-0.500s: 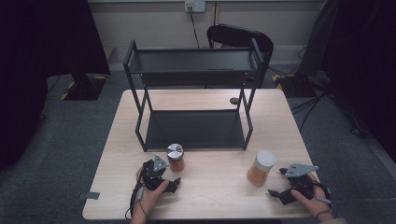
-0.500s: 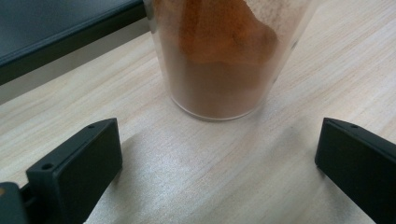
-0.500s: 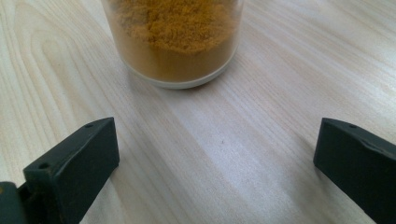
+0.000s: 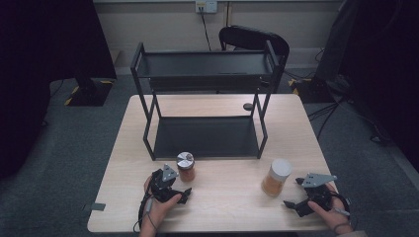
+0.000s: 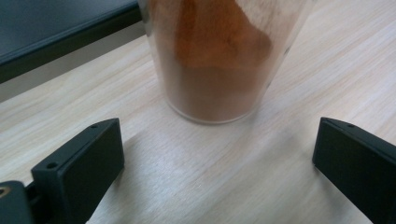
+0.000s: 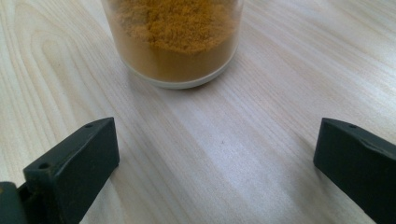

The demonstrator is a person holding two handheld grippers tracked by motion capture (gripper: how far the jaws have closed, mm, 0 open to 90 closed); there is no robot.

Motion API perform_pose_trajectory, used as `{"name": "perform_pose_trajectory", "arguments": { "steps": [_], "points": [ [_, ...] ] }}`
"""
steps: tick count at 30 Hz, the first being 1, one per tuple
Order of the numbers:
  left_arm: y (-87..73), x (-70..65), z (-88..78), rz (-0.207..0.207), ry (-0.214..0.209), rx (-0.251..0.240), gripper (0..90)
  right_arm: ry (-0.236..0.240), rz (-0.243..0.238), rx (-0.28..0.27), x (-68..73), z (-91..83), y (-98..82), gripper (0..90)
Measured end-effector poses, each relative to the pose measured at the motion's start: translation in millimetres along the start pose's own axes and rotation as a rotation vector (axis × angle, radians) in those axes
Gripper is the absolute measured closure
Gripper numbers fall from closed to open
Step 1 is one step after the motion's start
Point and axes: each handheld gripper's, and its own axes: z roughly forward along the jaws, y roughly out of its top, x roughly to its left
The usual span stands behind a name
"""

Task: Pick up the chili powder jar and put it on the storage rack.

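Both tools gape wide and hold nothing, the left tool (image 4: 174, 190) just short of the red spice jar (image 4: 186, 167) and the right tool (image 4: 295, 195) near the yellow spice jar (image 4: 276, 177), both jars standing toward the tabletop's (image 4: 222, 207) near edge, so a hasty push could topple either.

Desk (image 4: 222, 202) is topped with pale matt wood-grain laminate. Two clear glossy jars are seen: small jar (image 4: 186, 168) capped in shiny metal, larger jar (image 4: 276, 178) lidded in white plastic. Shelf rack (image 4: 207, 69) is finished in matt black metal.
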Motion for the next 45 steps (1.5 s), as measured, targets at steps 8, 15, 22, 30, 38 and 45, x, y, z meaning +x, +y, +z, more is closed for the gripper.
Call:
{"name": "perform_pose_trajectory", "arguments": {
  "steps": [8,15,22,30,38,45],
  "points": [
    [4.0,1.9,-0.8,-0.02,-0.021,-0.033,1.4,-0.001,0.001,0.0,0.3,-0.1,0.0,0.0],
    [8.4,2.2,0.8,-0.028,-0.026,-0.047,1.4,-0.001,0.001,0.0,0.3,-0.1,-0.1,0.0],
    [10.2,3.0,4.4,-0.055,-0.017,-0.068,1.4,-0.001,0.001,0.0,0.3,-0.1,0.0,0.0],
    [10.0,5.4,9.8,-0.065,-0.021,-0.088,6.1,-0.002,0.001,0.0,0.4,-0.1,0.0,0.0],
    [6.7,11.6,12.7,-0.092,-0.037,-0.113,16.0,-0.002,0.001,0.0,0.4,-0.1,-0.1,0.0],
    [8.3,13.2,12.6,-0.094,-0.039,-0.119,20.3,-0.002,0.001,0.0,0.4,-0.1,-0.1,0.0]
  ]
}}
